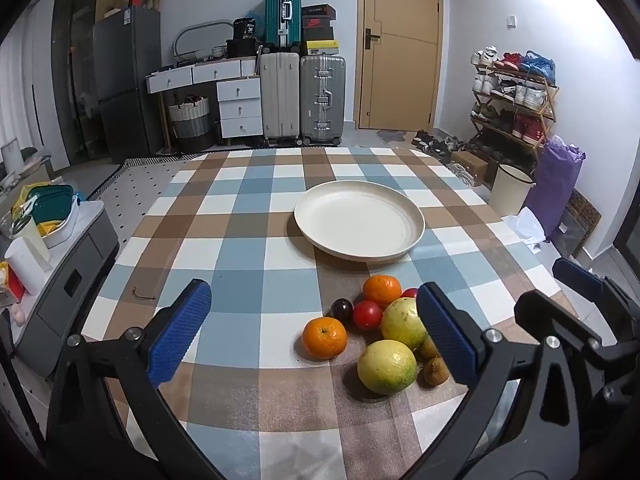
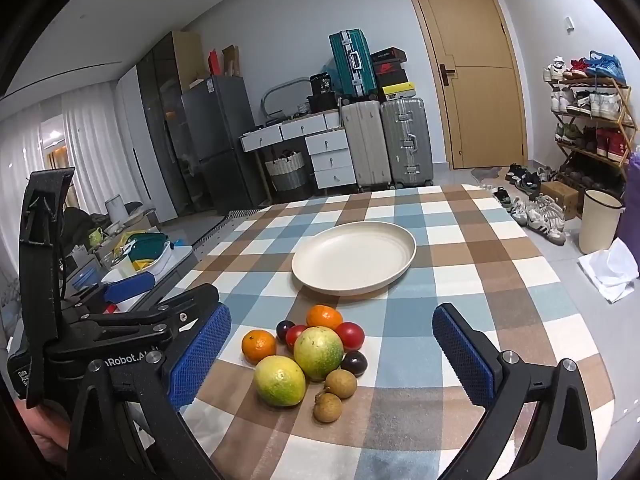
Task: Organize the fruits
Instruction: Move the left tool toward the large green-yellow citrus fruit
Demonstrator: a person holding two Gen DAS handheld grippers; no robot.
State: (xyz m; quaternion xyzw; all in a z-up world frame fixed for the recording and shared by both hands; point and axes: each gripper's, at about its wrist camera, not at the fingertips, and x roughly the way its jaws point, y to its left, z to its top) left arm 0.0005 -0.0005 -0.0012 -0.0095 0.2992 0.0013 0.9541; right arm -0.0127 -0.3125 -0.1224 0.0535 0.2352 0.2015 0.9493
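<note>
The left gripper is hovering nearest the lens with its blue pads spread wide and nothing between them; the right gripper is likewise standing wide and empty, both tilting down at the fruit pile on the checked tabletop. The fruits are lying bunched together at the near edge: two guavas, two oranges, red tomatoes, dark plums and two small brown longans. The plate is sitting empty just beyond the pile, apart from it.

No fruit is being gripped yet, so the step in hand is probably the first pick. An outer fruit is looking like the sound choice, since the fruits are touching and a push into the middle could set round ones rolling. The left-hand orange is sitting slightly clear, and the longans are lying free at the front. Pads should be straddling one fruit squarely across its widest part, closing gently, as tomatoes and plums are likely bruising easily.
</note>
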